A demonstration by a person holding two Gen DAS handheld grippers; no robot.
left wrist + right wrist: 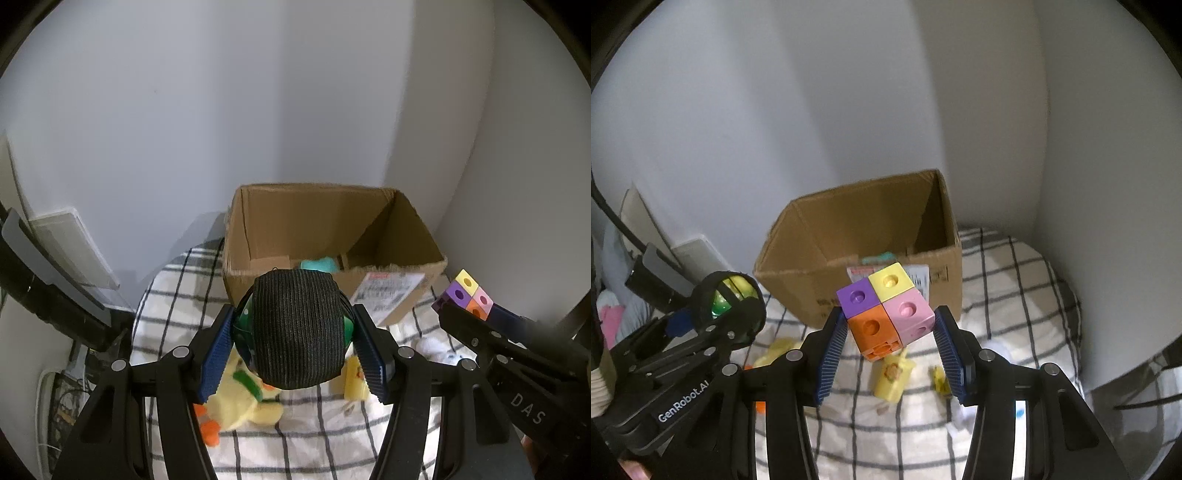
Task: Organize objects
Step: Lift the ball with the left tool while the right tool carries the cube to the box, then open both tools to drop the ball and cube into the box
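The left gripper (pixel 295 343) is squeezed shut on a ball toy (pixel 297 328) in the middle of the left view. It is round, with a bumpy dark knit band over the top and shiny green sides. The blue ridged pads (pixel 216 354) only touch the smooth curved sides, so I think the ball toy could slip out or roll away.

The right gripper (pixel 892 343) is closed on a block cube (pixel 886 306) in the middle of the right view. It is hard plastic made of little purple, yellow, pink and orange cubes with round dents. It sits tilted, held near one corner, so I think it might twist and drop, or the small cubes could snap apart.

Past both grippers, in the upper middle of each view, stands an open cardboard box (pixel 417 236). Its walls are thin, brown and bendy, and something teal lies inside. A bump could tip a wall or push the box.

Below the grippers lies a soft checked blanket (pixel 173 288) with a fuzzy yellow duck plush (pixel 240 402) on it. If a toy falls, it may bounce and hide in the folds. The two grippers are close, so they could knock together.
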